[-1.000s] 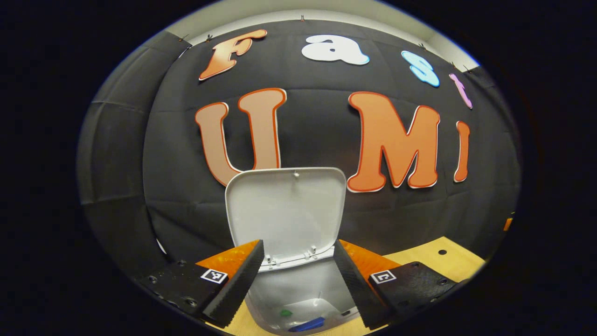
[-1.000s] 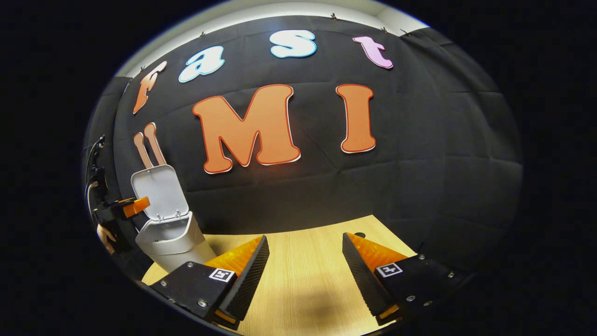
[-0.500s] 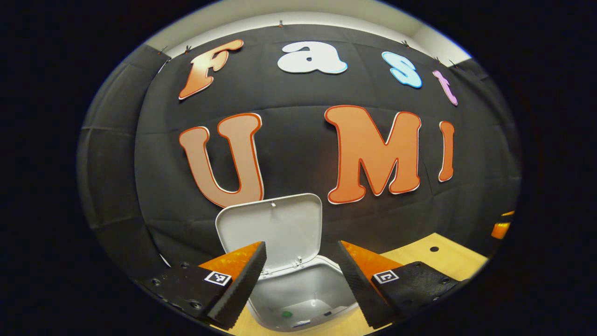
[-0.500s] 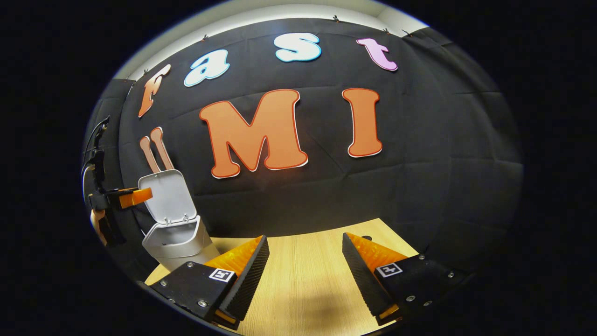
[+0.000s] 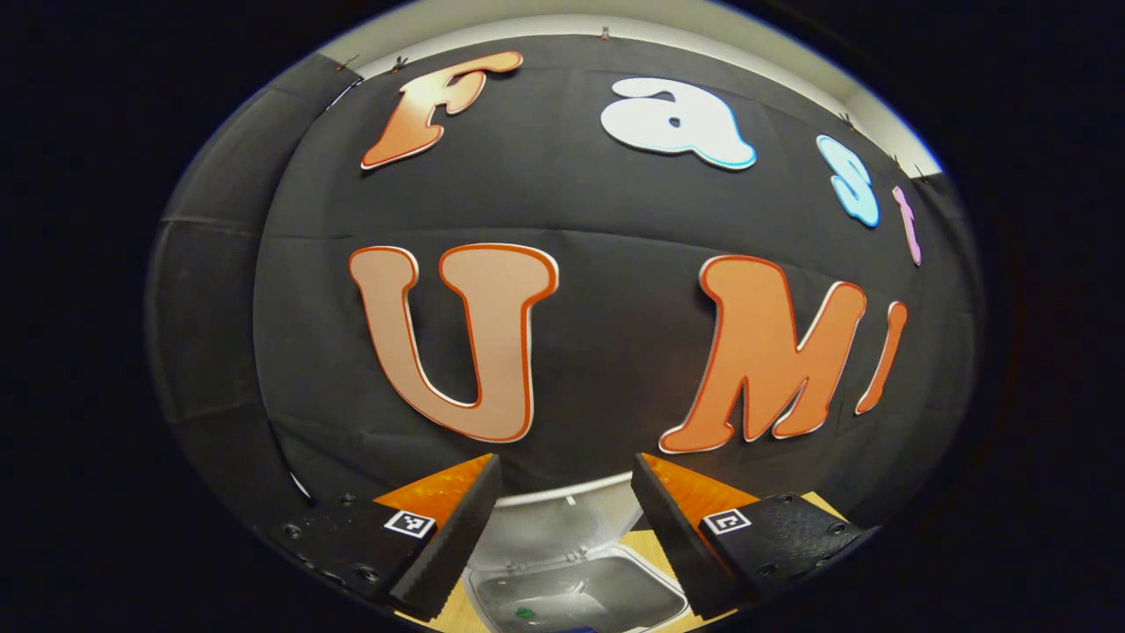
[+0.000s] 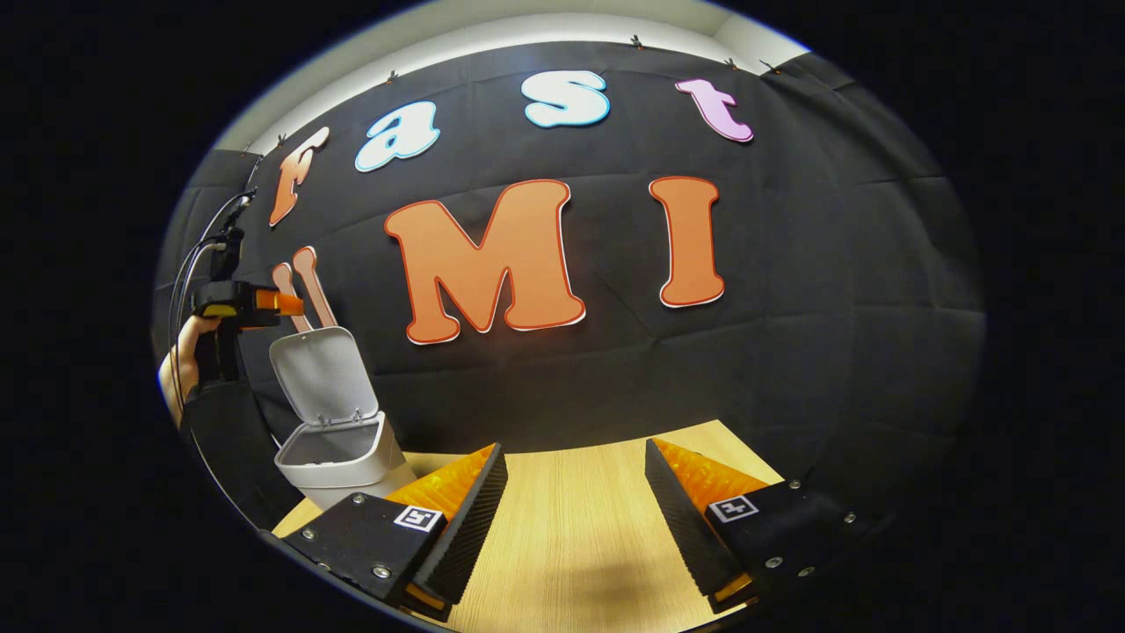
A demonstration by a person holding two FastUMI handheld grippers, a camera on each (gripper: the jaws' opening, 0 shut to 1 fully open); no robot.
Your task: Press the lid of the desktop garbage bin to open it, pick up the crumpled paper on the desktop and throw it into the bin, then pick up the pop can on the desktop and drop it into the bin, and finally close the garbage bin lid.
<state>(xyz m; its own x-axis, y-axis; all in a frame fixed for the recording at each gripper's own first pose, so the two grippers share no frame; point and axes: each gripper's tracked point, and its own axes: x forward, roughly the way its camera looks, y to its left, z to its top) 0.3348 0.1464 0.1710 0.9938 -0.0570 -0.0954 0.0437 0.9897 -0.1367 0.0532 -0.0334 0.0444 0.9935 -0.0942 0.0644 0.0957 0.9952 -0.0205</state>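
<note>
My left gripper (image 5: 562, 536), jaws wide and empty, hangs above the open garbage bin (image 6: 338, 453), its lid (image 6: 322, 376) upright. My right gripper (image 6: 571, 519), jaws wide, idles over bare desktop (image 6: 571, 492). Step in hand: closing the lid; I must next press it down.

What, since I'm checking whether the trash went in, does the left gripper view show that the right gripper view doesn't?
The left gripper view looks down into the bin, where a small green bit lies on the bottom; nothing else inside is clear. The right gripper view instead gives the bin's outside standing on the wooden table, plus the left gripper, higher than the raised lid, and the hand holding it. Both show the lid up and an open, empty gripper in front; in the right gripper view that is the right gripper.
</note>
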